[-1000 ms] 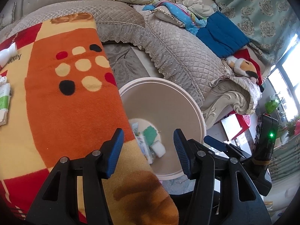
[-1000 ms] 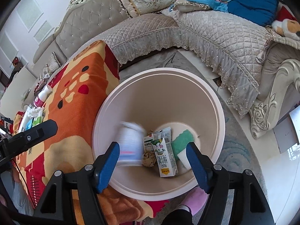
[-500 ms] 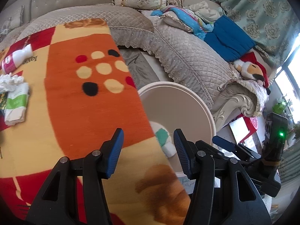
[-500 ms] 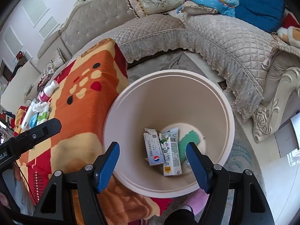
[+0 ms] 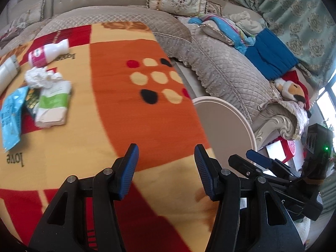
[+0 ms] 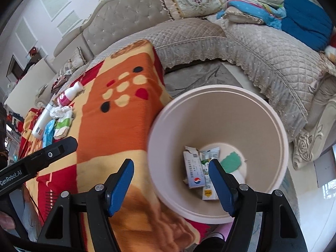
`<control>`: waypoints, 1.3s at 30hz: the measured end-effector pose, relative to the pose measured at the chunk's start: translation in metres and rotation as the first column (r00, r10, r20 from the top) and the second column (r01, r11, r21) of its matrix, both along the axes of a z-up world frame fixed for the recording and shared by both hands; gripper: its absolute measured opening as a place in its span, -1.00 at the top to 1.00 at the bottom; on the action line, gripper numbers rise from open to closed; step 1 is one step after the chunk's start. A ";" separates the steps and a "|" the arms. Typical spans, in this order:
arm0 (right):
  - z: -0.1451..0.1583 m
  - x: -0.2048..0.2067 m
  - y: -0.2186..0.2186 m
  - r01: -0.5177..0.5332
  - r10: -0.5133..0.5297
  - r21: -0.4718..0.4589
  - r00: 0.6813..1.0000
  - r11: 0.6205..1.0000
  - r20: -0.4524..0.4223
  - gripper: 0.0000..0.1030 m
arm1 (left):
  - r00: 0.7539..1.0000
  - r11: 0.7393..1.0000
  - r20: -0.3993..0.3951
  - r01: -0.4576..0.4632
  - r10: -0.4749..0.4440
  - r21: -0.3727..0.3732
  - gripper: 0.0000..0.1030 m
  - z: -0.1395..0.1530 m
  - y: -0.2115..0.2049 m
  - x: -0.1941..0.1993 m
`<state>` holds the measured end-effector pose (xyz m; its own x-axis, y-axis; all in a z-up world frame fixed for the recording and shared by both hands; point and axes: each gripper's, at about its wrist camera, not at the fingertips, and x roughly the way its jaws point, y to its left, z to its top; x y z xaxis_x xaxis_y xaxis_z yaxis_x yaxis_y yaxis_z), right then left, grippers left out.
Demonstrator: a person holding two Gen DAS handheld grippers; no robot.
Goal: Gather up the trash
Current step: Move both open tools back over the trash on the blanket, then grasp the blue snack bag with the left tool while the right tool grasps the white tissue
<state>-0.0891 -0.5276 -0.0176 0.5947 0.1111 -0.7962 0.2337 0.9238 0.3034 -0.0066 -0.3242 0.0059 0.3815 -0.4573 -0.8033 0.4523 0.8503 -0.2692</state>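
Note:
A round beige bin (image 6: 279, 126) stands on the floor beside the blanket-covered table; cartons (image 6: 194, 169) and a green sponge (image 6: 231, 163) lie in its bottom. My right gripper (image 6: 171, 171) hovers open over the bin's left rim with nothing between its fingers. My left gripper (image 5: 166, 157) is open and empty above the orange blanket (image 5: 130, 113), with the bin (image 5: 235, 115) to its right. On the blanket's far left lie a pink-labelled white bottle (image 5: 47, 52), crumpled tissue (image 5: 42, 76), a green-and-white tissue pack (image 5: 53, 105) and a blue wrapper (image 5: 11, 115).
A quilted beige sofa (image 5: 226, 71) wraps around the back and right, carrying cushions, a blue folded cloth (image 5: 271, 56) and a plush toy (image 5: 294, 90). A grey rug (image 6: 199, 77) lies between sofa and bin. A second white bottle (image 6: 42, 121) lies by the trash pile.
A white item that was falling past the right gripper has landed in the bin. Both views have swung left, from the bin toward the blanket and the trash pile.

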 end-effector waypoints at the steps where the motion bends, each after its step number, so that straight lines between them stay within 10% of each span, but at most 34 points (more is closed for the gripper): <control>1: 0.001 0.002 0.003 -0.008 0.008 0.000 1.000 1.000 0.002 -0.38 | 1.000 1.000 -0.002 -0.009 0.009 0.000 -0.04 0.000 0.006 0.001; 26: 0.005 0.069 0.129 -0.242 0.242 0.021 0.970 0.970 -0.008 -0.38 | 0.928 0.927 -0.037 -0.372 0.371 -0.045 -0.25 -0.006 0.215 0.069; 39: 0.016 0.109 0.162 -0.308 0.308 0.003 0.951 0.951 0.006 -0.39 | 0.915 0.915 -0.080 -0.401 0.396 -0.045 -0.26 -0.029 0.221 0.113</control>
<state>0.0202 -0.3657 -0.0013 0.5355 0.2926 -0.7922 -0.0633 0.9493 0.3078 0.1068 -0.1033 -0.0228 0.4874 -0.3262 -0.8099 0.0581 0.9376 -0.3427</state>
